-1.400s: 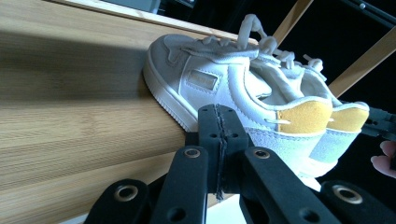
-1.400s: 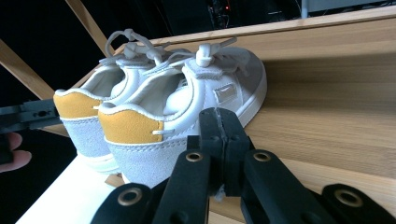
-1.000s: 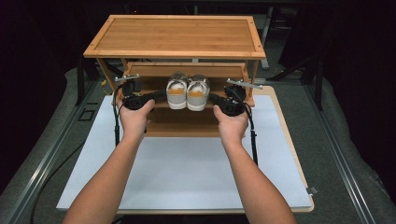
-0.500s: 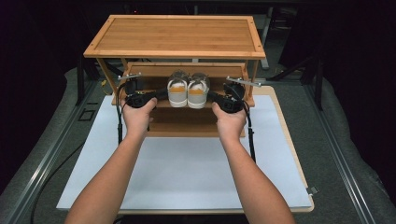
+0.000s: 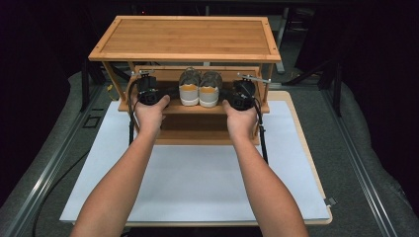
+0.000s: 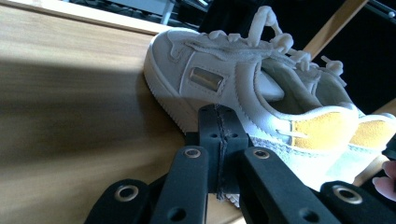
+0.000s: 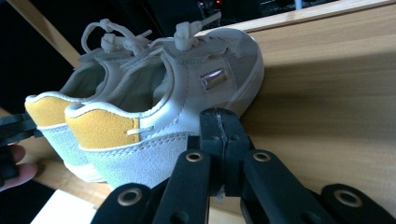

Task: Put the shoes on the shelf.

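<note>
**Flanking the sneakers on the rack's middle shelf**

Working from left to right across the high view, I have my left hand at the left end of the wooden shoe rack, with the left gripper reaching in over the middle shelf. Its jaws are pressed flat together with nothing between them; in the left gripper view the closed tips sit right against the outer side of the left sneaker, low on the sole edge, though I can't say for sure whether they press on it.

At the centre, the pair of pale sneakers stands side by side on that middle shelf, under the top board, yellow heel patches facing me and toes pointing to the back. The two shoes touch each other.

On the right, the right gripper comes in from the opposite side, my right hand behind it. Its jaws are likewise closed tight and empty, with the tips against or just beside the outer side of the right sneaker, near the heel.

Under the rack lies a white mat on the table.
</note>
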A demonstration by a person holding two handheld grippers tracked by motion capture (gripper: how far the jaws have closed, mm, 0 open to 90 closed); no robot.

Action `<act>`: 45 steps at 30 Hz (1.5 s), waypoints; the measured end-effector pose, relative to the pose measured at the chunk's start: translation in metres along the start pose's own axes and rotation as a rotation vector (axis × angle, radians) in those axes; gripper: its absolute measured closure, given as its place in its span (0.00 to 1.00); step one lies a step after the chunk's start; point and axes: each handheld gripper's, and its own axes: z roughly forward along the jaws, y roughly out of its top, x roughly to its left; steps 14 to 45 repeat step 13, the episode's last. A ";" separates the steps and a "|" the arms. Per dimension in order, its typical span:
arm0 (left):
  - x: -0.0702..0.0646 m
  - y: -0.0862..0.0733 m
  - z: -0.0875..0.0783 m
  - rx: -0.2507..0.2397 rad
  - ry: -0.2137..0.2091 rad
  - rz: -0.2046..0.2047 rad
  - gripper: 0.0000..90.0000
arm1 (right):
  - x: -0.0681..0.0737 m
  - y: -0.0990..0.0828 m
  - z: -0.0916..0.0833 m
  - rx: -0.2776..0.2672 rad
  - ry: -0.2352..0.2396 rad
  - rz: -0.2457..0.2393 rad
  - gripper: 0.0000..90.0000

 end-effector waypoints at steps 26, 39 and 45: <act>0.007 0.000 -0.001 -0.028 -0.015 -0.030 0.94 | -0.001 0.003 0.003 -0.029 -0.027 0.009 0.86; 0.007 0.000 -0.001 -0.028 -0.015 -0.030 0.94 | -0.001 0.003 0.003 -0.029 -0.027 0.009 0.86; 0.007 0.000 -0.001 -0.028 -0.015 -0.030 0.94 | -0.001 0.003 0.003 -0.029 -0.027 0.009 0.86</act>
